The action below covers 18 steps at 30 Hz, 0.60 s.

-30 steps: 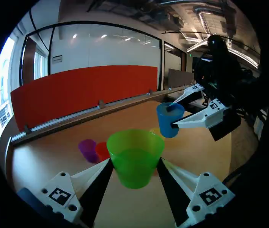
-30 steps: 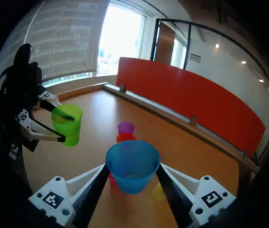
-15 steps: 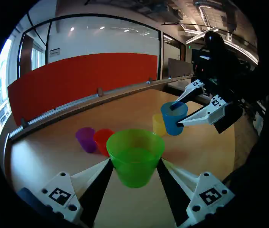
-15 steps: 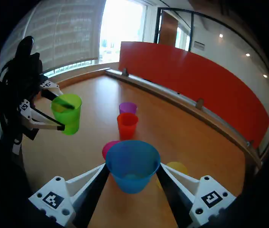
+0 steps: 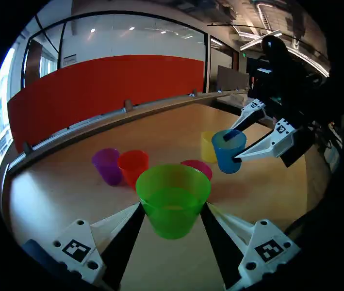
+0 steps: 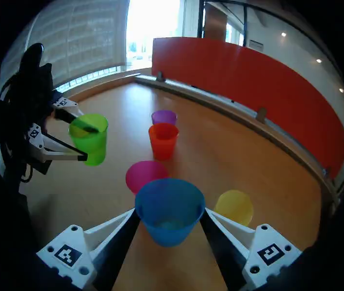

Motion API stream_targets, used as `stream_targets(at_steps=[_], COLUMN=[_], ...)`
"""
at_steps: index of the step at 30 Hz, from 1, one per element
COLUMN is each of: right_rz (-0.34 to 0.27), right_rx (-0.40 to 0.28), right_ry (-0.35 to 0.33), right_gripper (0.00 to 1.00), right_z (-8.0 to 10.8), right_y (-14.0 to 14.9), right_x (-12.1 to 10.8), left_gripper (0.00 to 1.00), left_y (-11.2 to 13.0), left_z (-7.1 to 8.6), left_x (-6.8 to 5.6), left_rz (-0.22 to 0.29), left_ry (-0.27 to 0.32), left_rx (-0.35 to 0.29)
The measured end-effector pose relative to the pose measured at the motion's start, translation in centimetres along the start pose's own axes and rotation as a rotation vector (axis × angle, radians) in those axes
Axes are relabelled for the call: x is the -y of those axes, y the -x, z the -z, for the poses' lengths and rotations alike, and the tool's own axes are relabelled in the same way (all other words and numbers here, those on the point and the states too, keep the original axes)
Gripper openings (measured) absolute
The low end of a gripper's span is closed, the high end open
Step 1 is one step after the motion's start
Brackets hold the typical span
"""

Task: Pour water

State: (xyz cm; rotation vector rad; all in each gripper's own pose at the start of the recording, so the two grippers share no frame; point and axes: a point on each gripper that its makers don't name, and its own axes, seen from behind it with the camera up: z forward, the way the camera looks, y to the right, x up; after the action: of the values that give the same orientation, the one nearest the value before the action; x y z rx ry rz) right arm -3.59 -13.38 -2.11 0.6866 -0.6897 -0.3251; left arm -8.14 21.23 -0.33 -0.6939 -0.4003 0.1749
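In L jaws' pinch, translucent green cup [image 5: 173, 201]; in R jaws' pinch, blue cup [image 6: 170, 211]

There are six cups: one green cup [image 5: 173, 194], one blue cup [image 6: 170, 206], one purple cup [image 6: 164, 117], one orange cup [image 6: 163, 139], one pink cup [image 6: 145, 174], one yellow cup [image 6: 233, 206]. Two claws: left claw [image 5: 172, 208], right claw [image 6: 169, 213]. One bench [image 6: 210, 145].

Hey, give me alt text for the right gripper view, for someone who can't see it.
The right gripper holds a blue cup in its jaws over a wooden table. A pink cup, an orange cup, a purple cup and a yellow cup stand beyond it. At the left, the left gripper holds a green cup.
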Motion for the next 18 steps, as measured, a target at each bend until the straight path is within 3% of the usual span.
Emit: stream_targets(at_steps=[18], right_rz=[-0.007], right_rx=[0.069], right_ry=[-0.013], right_gripper=[0.9], right_z=[-2.1], right_y=[3.2], right_x=[-0.1], left_gripper=[0.8], left_y=[4.0], left_z=[-2.6], left_x=[0.5], left_rz=[0.009], left_ry=[0.002], left_rx=[0.089])
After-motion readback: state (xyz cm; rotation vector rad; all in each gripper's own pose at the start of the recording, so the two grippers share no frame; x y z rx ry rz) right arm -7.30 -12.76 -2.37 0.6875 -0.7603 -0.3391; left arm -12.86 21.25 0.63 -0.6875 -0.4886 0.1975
